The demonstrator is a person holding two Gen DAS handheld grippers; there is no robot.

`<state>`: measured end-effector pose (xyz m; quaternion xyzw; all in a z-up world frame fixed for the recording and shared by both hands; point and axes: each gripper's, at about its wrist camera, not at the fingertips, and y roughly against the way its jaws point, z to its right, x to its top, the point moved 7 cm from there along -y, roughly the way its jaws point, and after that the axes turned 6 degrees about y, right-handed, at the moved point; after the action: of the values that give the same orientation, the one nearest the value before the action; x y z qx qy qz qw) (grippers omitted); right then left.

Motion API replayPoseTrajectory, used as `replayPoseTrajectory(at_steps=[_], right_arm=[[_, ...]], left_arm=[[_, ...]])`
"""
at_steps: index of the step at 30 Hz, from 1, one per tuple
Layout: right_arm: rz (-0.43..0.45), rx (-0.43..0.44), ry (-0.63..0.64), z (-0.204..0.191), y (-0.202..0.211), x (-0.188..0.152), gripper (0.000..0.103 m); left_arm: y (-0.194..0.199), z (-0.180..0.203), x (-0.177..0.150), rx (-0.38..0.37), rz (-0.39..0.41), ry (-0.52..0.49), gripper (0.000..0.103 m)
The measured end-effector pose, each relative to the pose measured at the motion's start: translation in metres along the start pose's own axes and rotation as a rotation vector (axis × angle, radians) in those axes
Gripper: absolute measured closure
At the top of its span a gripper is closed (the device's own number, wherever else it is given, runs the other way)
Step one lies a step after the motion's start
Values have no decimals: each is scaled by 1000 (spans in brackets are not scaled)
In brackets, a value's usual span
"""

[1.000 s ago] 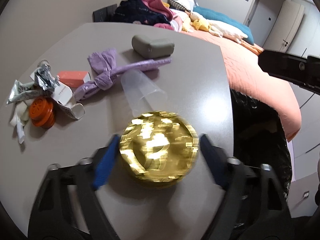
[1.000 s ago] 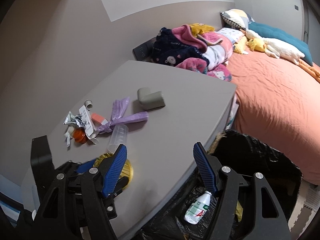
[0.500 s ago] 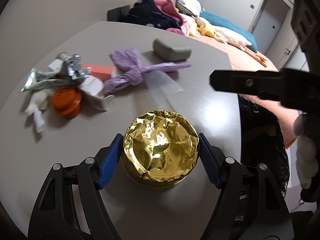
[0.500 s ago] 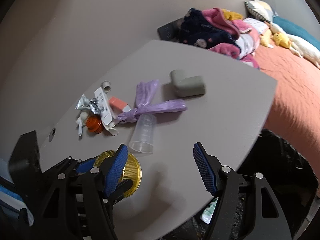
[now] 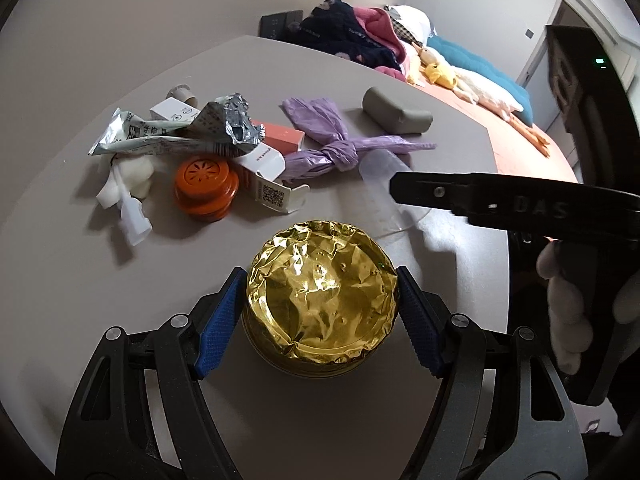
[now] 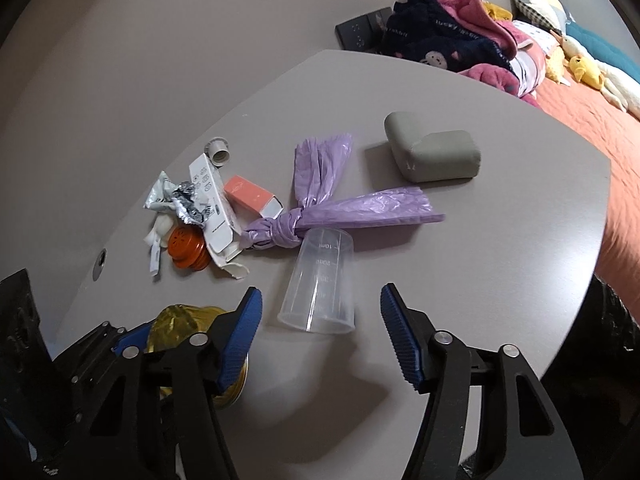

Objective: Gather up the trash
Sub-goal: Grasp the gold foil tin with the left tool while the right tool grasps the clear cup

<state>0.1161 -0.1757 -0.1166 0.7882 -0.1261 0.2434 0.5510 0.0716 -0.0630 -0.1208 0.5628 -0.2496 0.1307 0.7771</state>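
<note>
My left gripper (image 5: 320, 320) is shut on a round gold foil-topped tin (image 5: 322, 298), which rests on the grey table (image 5: 120, 300); the tin also shows in the right wrist view (image 6: 180, 320). My right gripper (image 6: 320, 332) is open and empty, just short of a clear plastic measuring cup (image 6: 320, 280) lying on its side. Beyond the cup lie a knotted purple plastic bag (image 6: 320, 216), an orange lid (image 6: 188, 250), small cartons (image 6: 250, 196) and crumpled foil wrappers (image 6: 180, 200).
A grey foam corner block (image 6: 432, 152) sits further back on the table. A black bin bag (image 6: 616, 312) hangs off the table's right edge. A bed with an orange cover (image 6: 600, 120), heaped clothes (image 6: 440, 40) and plush toys lies beyond.
My right gripper has swung left over the table and come up to the clear cup. My left gripper has closed onto the gold tin.
</note>
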Motion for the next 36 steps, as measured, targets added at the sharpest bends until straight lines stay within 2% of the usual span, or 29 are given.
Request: replayPoseTrajectory(at_steps=[3, 6, 13, 21, 36], right_arm=[[-9, 2, -15, 2, -8, 2, 47], [-27, 9, -27, 3, -16, 2, 61], [-23, 60, -58, 5, -10, 0, 62], [26, 71, -59, 14, 26, -1, 62], [127, 12, -114, 56, 103, -25, 62]], left_arm=[[0, 0, 2, -5, -1, 0, 31], [0, -2, 3, -7, -3, -2, 31], [5, 3, 4, -17, 9, -3, 31], [15, 29, 9, -41, 37, -37, 31], [32, 102, 5, -139, 68, -139, 31]])
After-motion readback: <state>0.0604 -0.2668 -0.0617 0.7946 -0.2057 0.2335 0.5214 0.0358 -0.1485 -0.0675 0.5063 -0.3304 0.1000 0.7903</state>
